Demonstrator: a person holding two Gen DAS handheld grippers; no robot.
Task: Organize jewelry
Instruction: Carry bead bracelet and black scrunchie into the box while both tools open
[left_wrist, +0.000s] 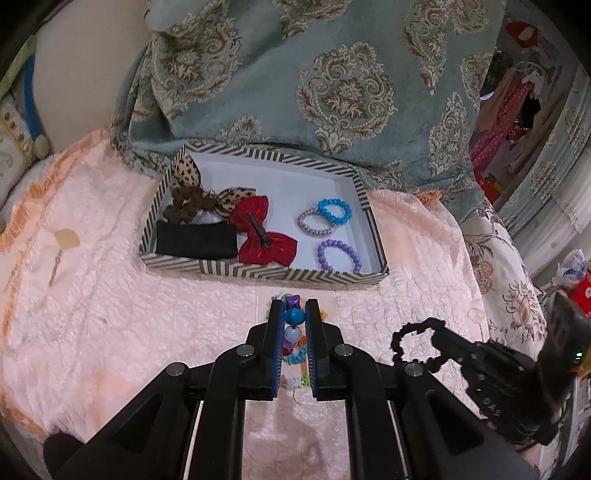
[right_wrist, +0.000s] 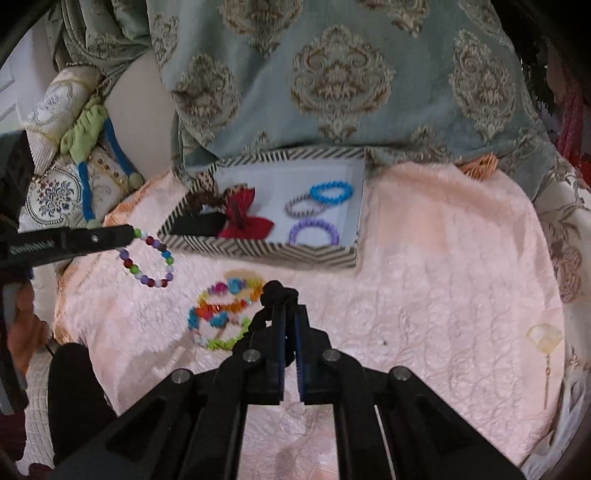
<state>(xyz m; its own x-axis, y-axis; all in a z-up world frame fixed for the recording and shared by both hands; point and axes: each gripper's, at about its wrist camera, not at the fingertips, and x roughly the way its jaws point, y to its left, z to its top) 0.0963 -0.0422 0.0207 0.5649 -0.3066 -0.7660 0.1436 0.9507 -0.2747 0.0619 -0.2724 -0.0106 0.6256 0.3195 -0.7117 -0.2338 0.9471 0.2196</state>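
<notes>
A multicoloured bead bracelet (right_wrist: 149, 260) is being gripped by the left gripper (left_wrist: 294, 314), a black bracelet (left_wrist: 413, 343) by the right gripper (right_wrist: 290, 314), both before the striped box's (left_wrist: 258, 271) front edge. Thin loops are likely being snagged and dropped if that edge is clipped.

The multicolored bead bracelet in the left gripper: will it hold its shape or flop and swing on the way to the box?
Likely floppy: the multicolored bead bracelet hangs as a loose loop below the left gripper, so expect sway. Its round, glossy beads may slip or roll on landing, though the box's raised wall should contain them.
</notes>
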